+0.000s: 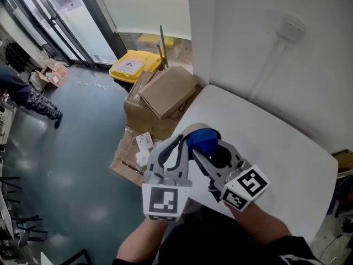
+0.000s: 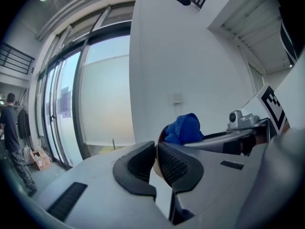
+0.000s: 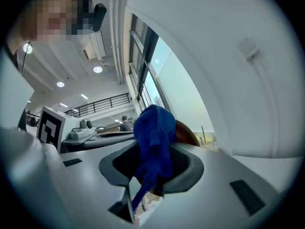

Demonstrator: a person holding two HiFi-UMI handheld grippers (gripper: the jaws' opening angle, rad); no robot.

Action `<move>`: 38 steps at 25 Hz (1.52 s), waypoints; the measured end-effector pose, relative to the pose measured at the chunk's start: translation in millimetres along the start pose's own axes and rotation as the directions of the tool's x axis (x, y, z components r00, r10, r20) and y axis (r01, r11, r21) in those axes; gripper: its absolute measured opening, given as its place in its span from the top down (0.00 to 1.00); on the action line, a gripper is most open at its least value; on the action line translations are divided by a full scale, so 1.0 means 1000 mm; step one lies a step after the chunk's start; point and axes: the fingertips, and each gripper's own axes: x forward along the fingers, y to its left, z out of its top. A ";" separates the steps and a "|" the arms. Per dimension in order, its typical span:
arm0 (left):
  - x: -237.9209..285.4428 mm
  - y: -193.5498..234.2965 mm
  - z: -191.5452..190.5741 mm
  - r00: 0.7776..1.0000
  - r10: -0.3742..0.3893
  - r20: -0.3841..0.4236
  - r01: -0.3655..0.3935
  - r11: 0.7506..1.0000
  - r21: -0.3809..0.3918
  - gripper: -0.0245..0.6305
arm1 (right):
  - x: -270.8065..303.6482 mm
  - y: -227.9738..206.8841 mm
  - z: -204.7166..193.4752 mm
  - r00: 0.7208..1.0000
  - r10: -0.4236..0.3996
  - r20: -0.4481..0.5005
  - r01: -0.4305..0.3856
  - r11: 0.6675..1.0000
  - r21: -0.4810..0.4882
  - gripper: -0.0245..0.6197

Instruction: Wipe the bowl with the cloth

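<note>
Both grippers are held up high over the white table. My left gripper is shut on the rim of a tan bowl, and a sliver of that rim shows between its pads. My right gripper is shut on a blue cloth. The cloth bunches against the bowl, whose brown inside shows just behind it. In the left gripper view the cloth sits just past my jaws, with the right gripper beside it.
Cardboard boxes are piled on the floor by the table's far left edge, and a yellow bin lies beyond them. A white wall with a socket runs behind the table. A person stands far left near glass doors.
</note>
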 end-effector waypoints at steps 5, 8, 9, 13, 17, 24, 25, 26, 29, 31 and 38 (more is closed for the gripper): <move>-0.052 0.006 0.029 0.997 0.027 0.071 -0.027 1.000 0.005 0.92 | -0.013 0.053 0.010 0.999 0.038 -0.009 -0.038 0.997 -0.060 0.78; -0.076 0.006 0.041 0.993 0.036 0.110 -0.036 0.999 0.004 0.92 | -0.021 0.077 0.008 0.999 0.051 -0.018 -0.052 0.994 -0.097 0.78; -0.084 0.006 0.042 0.993 0.034 0.111 -0.035 0.999 0.004 0.92 | -0.023 0.084 0.007 0.999 0.050 -0.020 -0.052 0.993 -0.107 0.78; -0.112 0.010 0.041 0.992 0.042 0.121 -0.040 0.999 -0.015 0.92 | -0.031 0.106 0.000 0.998 0.022 -0.053 -0.031 0.985 -0.172 0.78; -0.139 0.020 0.024 0.994 0.040 0.098 -0.038 0.999 -0.021 0.92 | -0.043 0.115 -0.017 0.994 -0.058 -0.089 0.039 0.978 -0.206 0.78; -0.162 0.003 0.009 0.991 -0.047 0.123 0.047 0.999 0.005 0.92 | -0.071 0.125 -0.014 0.984 -0.176 -0.043 0.157 0.947 -0.280 0.78; -0.164 -0.003 0.011 0.989 -0.064 0.130 0.063 0.998 0.008 0.91 | -0.075 0.126 -0.011 0.981 -0.193 -0.032 0.176 0.942 -0.287 0.78; -0.166 -0.009 0.014 0.987 -0.078 0.142 0.077 0.997 0.012 0.91 | -0.078 0.127 -0.007 0.978 -0.207 -0.021 0.192 0.937 -0.291 0.78; -0.168 -0.025 0.033 0.973 -0.098 0.209 0.095 0.995 0.023 0.91 | -0.082 0.128 0.007 0.975 -0.224 0.005 0.214 0.927 -0.309 0.78; -0.167 -0.037 0.047 0.963 -0.116 0.243 0.107 0.993 0.050 0.91 | -0.083 0.129 0.018 0.976 -0.217 0.019 0.211 0.921 -0.327 0.78; -0.153 -0.072 0.086 0.946 -0.137 0.293 0.090 0.981 0.169 0.90 | -0.090 0.122 0.042 0.988 -0.148 0.037 0.151 0.921 -0.359 0.78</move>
